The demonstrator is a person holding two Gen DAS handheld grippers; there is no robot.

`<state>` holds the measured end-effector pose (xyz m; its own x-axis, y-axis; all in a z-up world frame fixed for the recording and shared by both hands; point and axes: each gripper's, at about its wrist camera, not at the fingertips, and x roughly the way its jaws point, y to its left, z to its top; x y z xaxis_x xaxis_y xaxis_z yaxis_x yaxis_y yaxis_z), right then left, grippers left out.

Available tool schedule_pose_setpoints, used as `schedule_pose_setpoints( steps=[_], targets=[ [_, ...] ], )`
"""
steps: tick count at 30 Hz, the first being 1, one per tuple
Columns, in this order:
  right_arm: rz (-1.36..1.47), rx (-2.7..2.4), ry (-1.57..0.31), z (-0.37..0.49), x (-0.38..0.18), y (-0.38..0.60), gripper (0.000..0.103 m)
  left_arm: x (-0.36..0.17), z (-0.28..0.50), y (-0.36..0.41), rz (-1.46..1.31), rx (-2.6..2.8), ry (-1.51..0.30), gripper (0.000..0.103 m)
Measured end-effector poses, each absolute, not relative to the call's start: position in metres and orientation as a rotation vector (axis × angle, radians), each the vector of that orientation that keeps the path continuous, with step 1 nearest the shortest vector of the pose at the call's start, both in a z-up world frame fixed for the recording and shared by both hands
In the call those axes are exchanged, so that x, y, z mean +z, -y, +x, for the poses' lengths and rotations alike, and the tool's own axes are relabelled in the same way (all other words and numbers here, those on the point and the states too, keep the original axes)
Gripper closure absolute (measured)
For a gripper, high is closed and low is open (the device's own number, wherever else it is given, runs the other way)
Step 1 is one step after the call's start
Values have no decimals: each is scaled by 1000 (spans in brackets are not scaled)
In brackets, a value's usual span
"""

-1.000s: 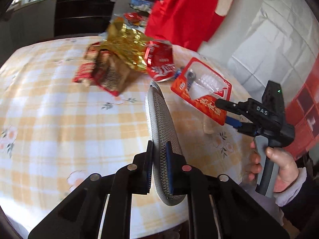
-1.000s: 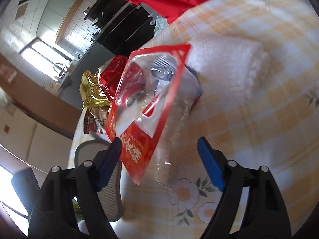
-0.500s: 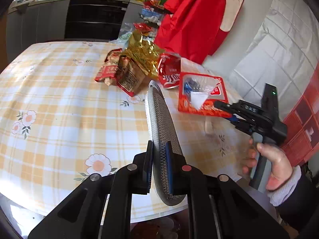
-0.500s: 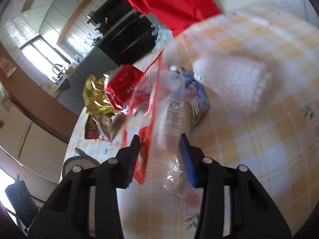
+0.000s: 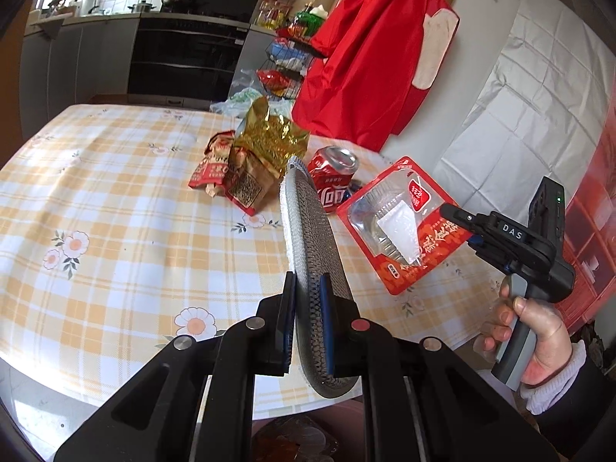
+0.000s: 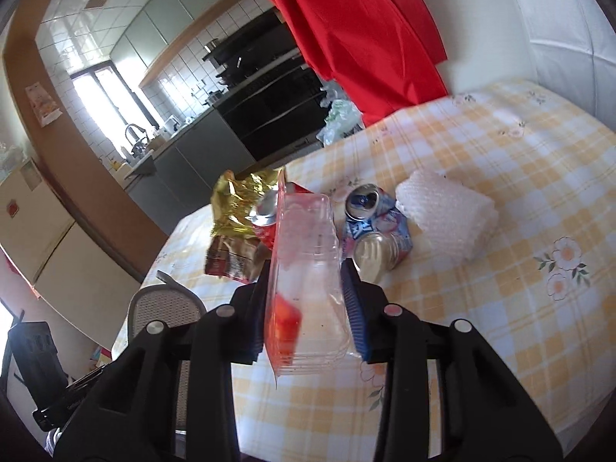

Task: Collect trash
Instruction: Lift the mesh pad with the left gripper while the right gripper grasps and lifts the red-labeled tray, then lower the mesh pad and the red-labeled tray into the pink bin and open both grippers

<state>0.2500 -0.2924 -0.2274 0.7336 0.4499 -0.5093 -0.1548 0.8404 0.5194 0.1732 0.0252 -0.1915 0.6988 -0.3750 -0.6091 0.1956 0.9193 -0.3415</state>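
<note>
Trash package (image 6: 304, 269), red card with a clear plastic blister, is clamped between my right gripper (image 6: 306, 310) fingers and held above the checked table (image 5: 115, 231). My left gripper (image 5: 308, 319) is clenched on the rim of a grey mesh basket (image 5: 312, 238), held edge-on over the table's near side. On the table beyond lie a gold wrapper (image 5: 269, 142), a red can (image 5: 333, 181), a crushed blue can (image 6: 375, 227) and a white bubble-wrap pad (image 6: 446, 215).

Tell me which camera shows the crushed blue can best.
The right wrist view: the crushed blue can lies in plain sight on the table, beside the white bubble wrap. In the left wrist view only a blue sliver shows behind the red can.
</note>
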Motion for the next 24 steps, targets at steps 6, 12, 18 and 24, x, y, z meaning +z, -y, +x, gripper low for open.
schedule_pose_setpoints(
  steps=[6,12,18,24],
  targets=[
    [444,375,-619,220,-198,287,66,-169,147,-32,-256,-315,-688,91],
    [368,409,-570,186,-170,272,66,-147,117,-44,-247,-296,-639,91],
    [291,445,-545,144,-150,256,66,-132,83,-58,-261,-272,-603,91],
    [223,472,-536,101,-139,242,66,-125,49,-67,-323,-271,-593,91]
  ],
)
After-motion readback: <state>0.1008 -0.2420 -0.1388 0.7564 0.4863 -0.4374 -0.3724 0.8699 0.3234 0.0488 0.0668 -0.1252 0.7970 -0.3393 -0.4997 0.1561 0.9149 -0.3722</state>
